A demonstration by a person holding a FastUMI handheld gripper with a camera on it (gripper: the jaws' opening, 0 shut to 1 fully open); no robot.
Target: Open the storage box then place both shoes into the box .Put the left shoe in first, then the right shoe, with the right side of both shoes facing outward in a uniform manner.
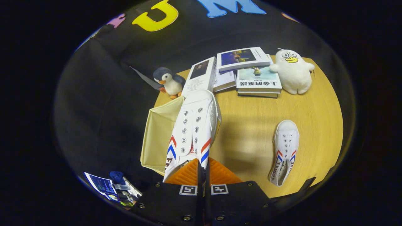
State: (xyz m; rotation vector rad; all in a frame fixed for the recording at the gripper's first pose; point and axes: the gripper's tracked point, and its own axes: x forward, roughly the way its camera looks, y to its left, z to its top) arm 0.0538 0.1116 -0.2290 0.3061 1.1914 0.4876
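My gripper (203,166) is shut on the heel end of a white canvas shoe (193,128) with red and blue chevrons; its orange fingers (220,174) press the shoe's rear from both sides. The shoe hangs lifted, toe pointing away, above the near right edge of the open cream fabric storage box (157,135), which stands at the table's left side. The second white shoe (284,150) lies flat on the wooden table (248,125) to the right of my fingers, toe pointing away.
Beyond the held shoe lie several books (248,72) in a loose stack. A penguin plush (168,81) stands behind the box and a white duck plush (293,72) sits right of the books. A screen (102,185) shows low at the left.
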